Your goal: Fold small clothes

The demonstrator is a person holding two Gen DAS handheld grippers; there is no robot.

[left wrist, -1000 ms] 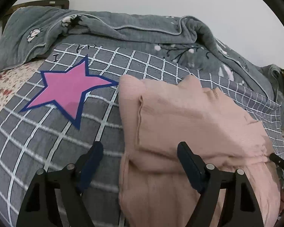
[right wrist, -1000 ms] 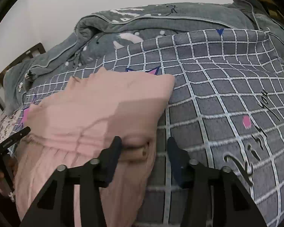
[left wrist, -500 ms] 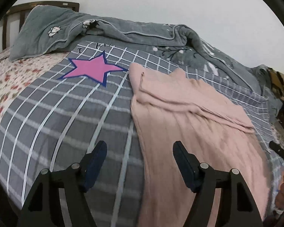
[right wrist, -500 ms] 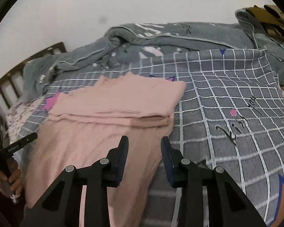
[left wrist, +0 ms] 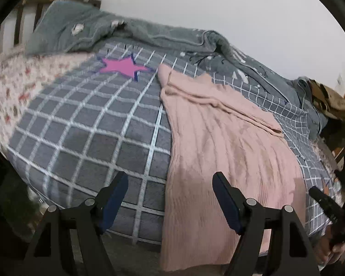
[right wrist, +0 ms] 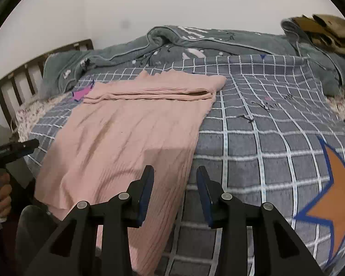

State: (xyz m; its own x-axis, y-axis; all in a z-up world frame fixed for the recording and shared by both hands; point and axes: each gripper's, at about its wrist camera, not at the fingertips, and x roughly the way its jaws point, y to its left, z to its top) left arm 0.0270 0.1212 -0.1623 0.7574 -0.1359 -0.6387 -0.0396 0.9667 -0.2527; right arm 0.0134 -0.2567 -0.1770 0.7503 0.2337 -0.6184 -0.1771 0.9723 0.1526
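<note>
A pink knit sweater [left wrist: 230, 142] lies flat on the bed, its lower hem hanging over the near edge. Its top part is folded down into a band [right wrist: 154, 89] across the far end. My left gripper [left wrist: 170, 177] hovers above the sweater's left edge near the hem, its jaws opening, with nothing gripped between them. My right gripper [right wrist: 175, 169] hovers above the sweater's right edge, open with a narrower gap, and its pads touch no cloth.
A grey checked blanket [left wrist: 80, 126] with a pink star [left wrist: 124, 66] and an orange star [right wrist: 340, 195] covers the bed. A bunched grey quilt [left wrist: 172, 34] lies along the wall, a wooden headboard [right wrist: 23, 73] stands at the left, and brown cloth [right wrist: 329, 30] sits at the far right.
Both grippers have drawn back from the folded band toward the bed's near edge. The band stays where it lay, and more of the sweater and bed shows.
</note>
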